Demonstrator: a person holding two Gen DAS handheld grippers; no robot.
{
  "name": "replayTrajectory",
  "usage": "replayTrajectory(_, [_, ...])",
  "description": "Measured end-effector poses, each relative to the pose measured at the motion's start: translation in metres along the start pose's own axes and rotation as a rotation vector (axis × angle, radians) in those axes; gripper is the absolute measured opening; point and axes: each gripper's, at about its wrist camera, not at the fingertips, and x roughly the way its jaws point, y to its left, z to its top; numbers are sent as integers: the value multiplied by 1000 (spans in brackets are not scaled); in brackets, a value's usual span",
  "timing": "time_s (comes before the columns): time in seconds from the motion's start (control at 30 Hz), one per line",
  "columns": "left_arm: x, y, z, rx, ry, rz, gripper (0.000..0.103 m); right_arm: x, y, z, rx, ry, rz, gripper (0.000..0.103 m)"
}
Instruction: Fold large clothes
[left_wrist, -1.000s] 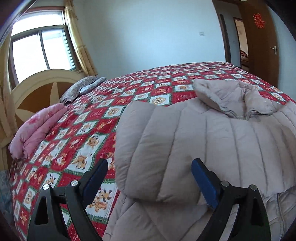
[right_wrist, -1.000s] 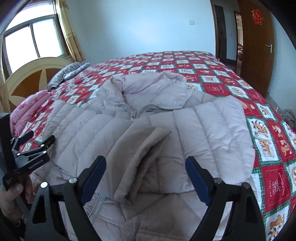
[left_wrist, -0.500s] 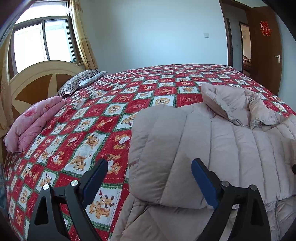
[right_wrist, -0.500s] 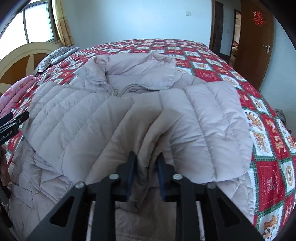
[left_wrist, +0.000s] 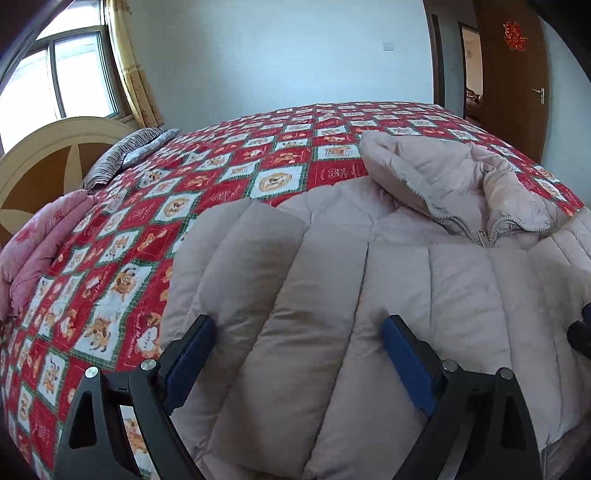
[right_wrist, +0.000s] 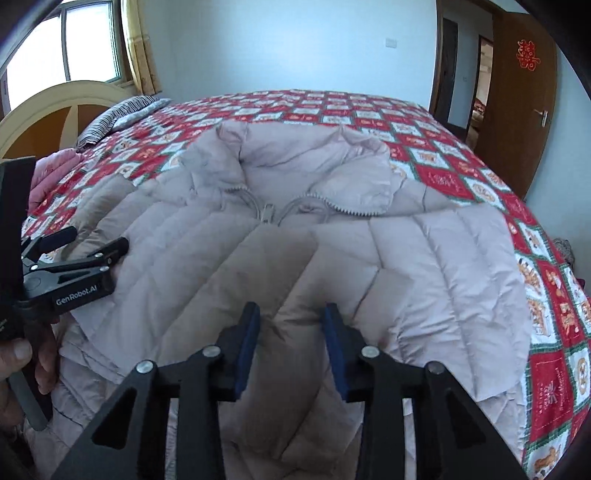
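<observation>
We see a wide bed (left_wrist: 229, 177) covered by a red, white and green patchwork quilt (right_wrist: 436, 177) printed with cartoon squares, its curved wooden headboard (left_wrist: 40, 166) at the left edge of the frame. A pale beige puffer jacket (right_wrist: 424, 266) lies spread across the lower centre and right, collar toward the top. At the upper left rest a striped pillow (left_wrist: 122, 155) and, below it, a folded pink blanket (left_wrist: 33, 243).

daylight from window (left_wrist: 55, 85) | soft shadows | fisheye-bent edges | sharp
</observation>
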Motion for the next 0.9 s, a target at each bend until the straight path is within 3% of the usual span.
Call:
replayTrajectory(0.27, [13,6,-11,-36,11,-35,100,7,1,-21,-25,-26,-15,39])
replayTrajectory(0.9, [21,2,-12,-31,28,-19,102,20,16,-24,-77,-21,-112,39])
